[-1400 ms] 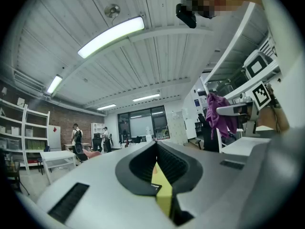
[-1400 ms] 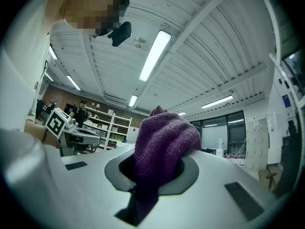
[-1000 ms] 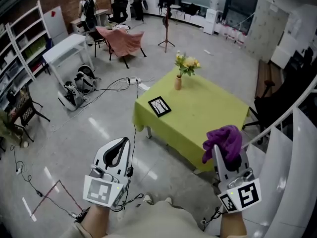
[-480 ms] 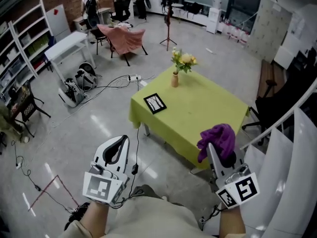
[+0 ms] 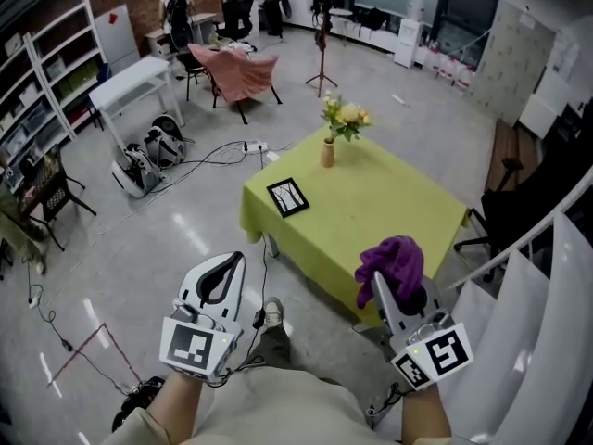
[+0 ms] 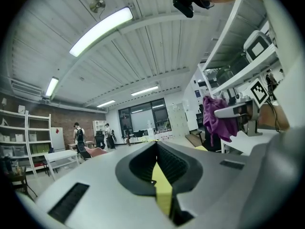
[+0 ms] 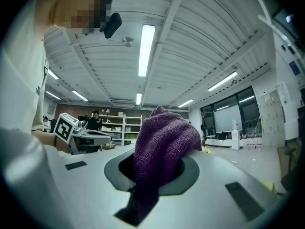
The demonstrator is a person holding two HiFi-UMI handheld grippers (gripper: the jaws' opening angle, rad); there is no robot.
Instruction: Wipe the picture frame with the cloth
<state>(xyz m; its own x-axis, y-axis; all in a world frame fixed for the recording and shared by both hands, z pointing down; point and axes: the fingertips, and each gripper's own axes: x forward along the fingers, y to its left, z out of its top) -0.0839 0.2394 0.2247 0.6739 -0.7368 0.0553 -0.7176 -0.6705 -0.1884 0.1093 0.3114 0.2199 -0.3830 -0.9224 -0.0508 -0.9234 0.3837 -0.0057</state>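
The right gripper (image 5: 380, 286) is clamped on the cloth (image 7: 162, 142), a purple towelling wad that fills the gap between the jaws and bulges out above them, with a tail hanging below. Judging by that bunch, it is held this way so that a soft pad leads when it meets the glass.

The left gripper (image 5: 225, 265) has its jaws brought together with nothing between them; its own view shows only a thin sliver of the yellow-green worktop past them. It hangs level with the right one, out over the floor. My guess is that it is kept free to steady the frame during wiping.

Both grippers are held low and close to the person's body, well apart from the worktop (image 5: 389, 211), so no wiping has begun and the approach is what remains.

The frame (image 5: 288, 197) lies flat near the worktop's left corner, face up, with a dark border and a pale picture. Lying flat and close to the edge, it looks easy to reach from the near side, though a firm wipe could slide it on the tablecloth.

The only container on the worktop is a small vase (image 5: 327, 153) at the far corner, upright, holding yellow flowers (image 5: 345, 116). It stands clear of the frame and should not get in the way.

Shelves (image 5: 46, 91) along the left wall hold assorted items too small to name.
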